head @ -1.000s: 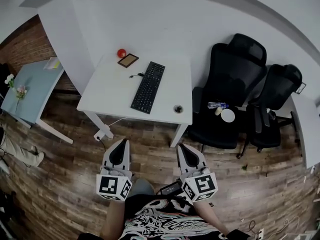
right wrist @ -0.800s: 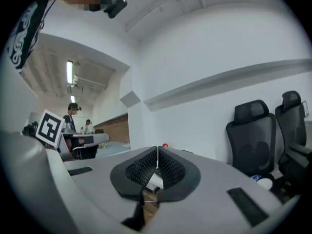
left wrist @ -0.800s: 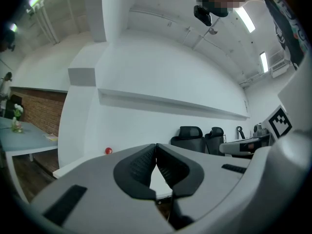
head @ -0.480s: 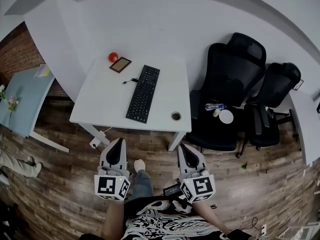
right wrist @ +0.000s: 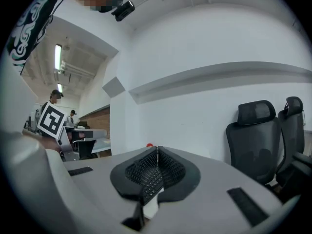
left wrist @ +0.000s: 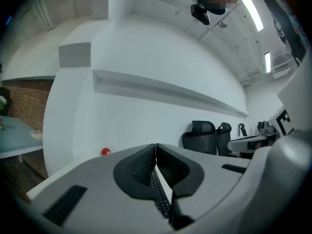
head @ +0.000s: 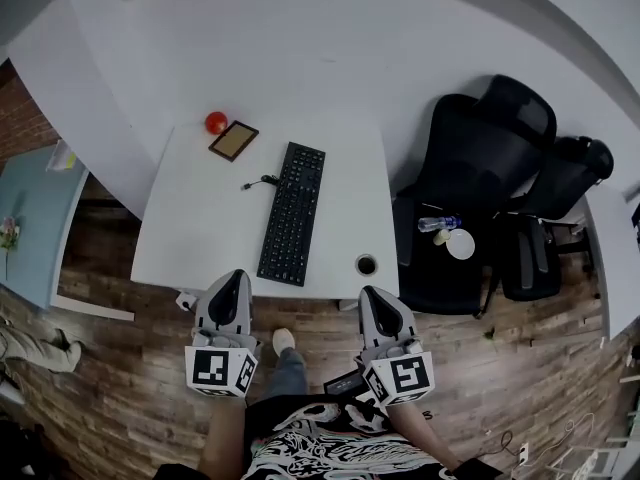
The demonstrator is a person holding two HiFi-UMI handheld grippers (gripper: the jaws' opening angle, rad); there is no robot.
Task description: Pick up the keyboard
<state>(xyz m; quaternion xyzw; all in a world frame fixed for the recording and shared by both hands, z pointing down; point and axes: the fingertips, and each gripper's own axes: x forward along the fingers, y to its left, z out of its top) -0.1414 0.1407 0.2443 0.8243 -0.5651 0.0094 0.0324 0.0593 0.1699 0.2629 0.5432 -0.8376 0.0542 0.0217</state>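
The black keyboard (head: 293, 213) is lying at the middle of the smooth white table (head: 200, 238), a long, flat, stiff plastic slab, likely light and best gripped across its long edges, one side each. The left gripper (head: 232, 280) and right gripper (head: 372, 296) are hovering at the table's near edge, jaws clenched and empty.

White wall (head: 330, 58) behind a white desk (head: 200, 228) — two black office chairs (head: 490, 158) at right, wood-plank floor (head: 120, 368).
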